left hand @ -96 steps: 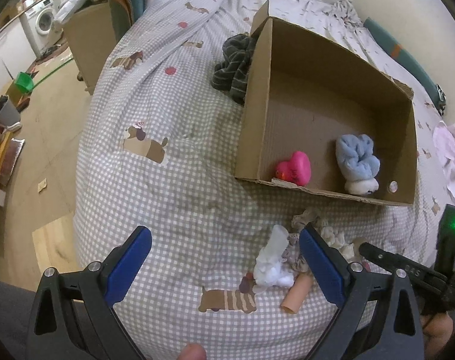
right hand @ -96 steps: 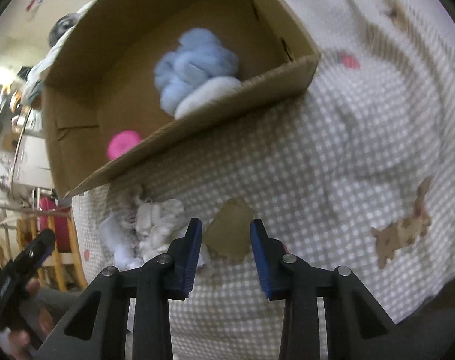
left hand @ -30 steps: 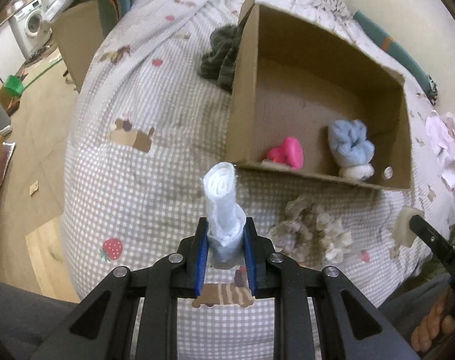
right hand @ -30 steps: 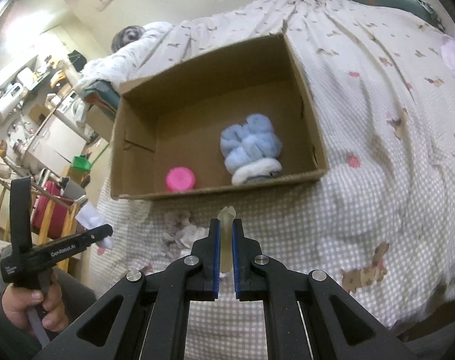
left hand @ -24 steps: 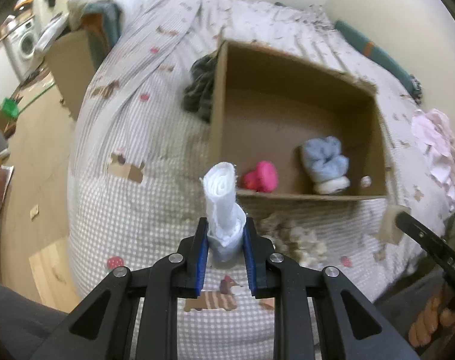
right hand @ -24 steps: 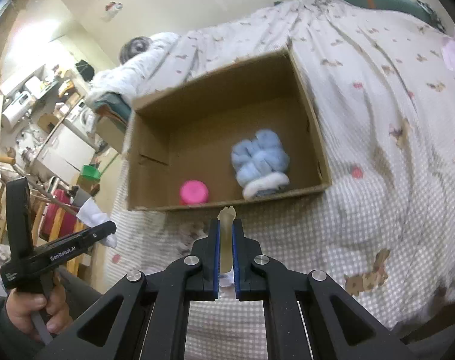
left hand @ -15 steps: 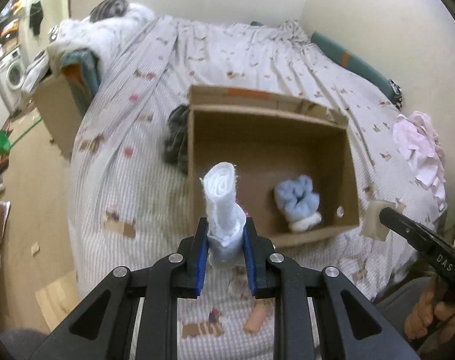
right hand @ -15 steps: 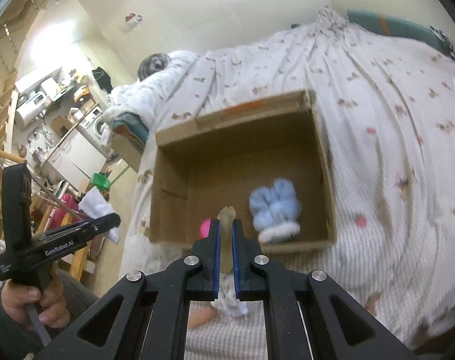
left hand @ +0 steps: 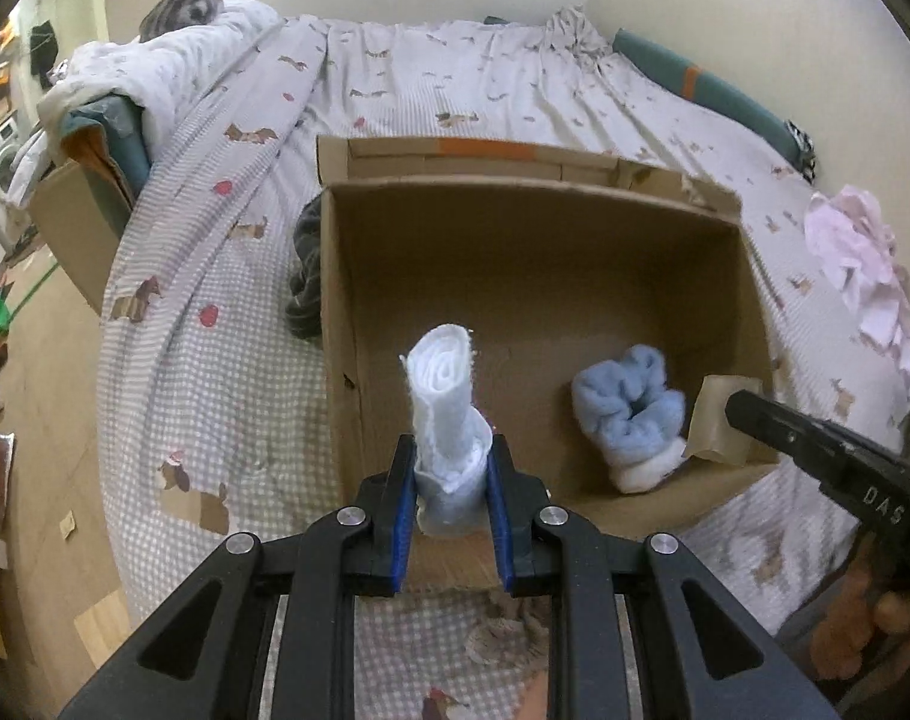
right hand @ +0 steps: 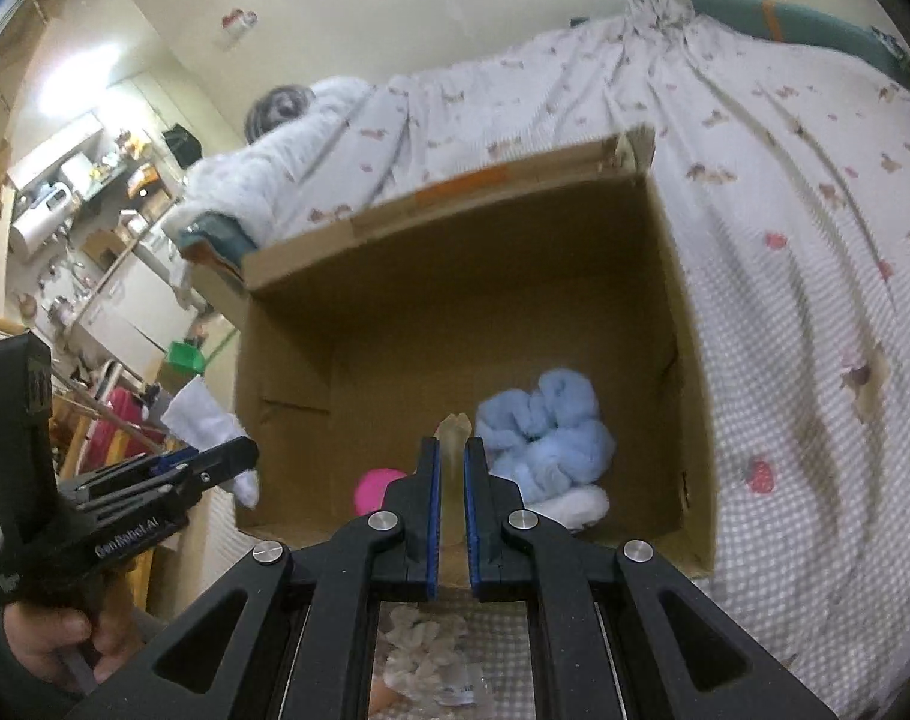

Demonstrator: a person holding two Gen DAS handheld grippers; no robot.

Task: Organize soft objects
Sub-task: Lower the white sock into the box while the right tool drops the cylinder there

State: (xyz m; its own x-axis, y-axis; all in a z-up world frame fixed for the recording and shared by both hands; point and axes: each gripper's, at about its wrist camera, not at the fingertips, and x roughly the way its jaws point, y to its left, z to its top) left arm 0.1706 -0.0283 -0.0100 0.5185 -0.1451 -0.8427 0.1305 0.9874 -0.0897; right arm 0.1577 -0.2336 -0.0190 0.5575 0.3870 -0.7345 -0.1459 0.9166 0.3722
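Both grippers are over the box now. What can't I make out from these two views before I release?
- Pink item: right wrist view, half behind the right gripper; left wrist view, fully hidden.
- Beige piece: edge-on between the pads, shape unclear.
- Pale scraps on the bed: seen only through the gripper frame, blurred.
- Dark garment: mostly behind the cardboard box wall.

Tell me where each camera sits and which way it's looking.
Left wrist: on the left gripper, looking down into the box; its fingers hold a white roll, right gripper at right.
Right wrist: on the right gripper, facing the box; a hand shows.
Shared: box, blue sock.
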